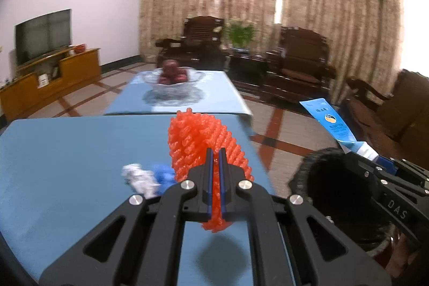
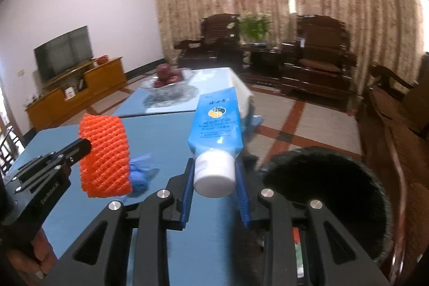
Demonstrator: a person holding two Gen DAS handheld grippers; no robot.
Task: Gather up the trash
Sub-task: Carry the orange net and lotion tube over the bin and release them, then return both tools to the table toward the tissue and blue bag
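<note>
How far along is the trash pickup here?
Midway. In hand: left claw grips the orange foam net; right claw grips the blue tube, near the black bin. Left on the table: white wad and blue wad. Bin contents unclear.

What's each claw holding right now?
Left gripper shut on net. Right gripper shut on tube. Bin beside table, path open.

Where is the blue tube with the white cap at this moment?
The blue tube is held by its white cap in the right gripper, above the blue table's right edge, left of the black bin.
</note>
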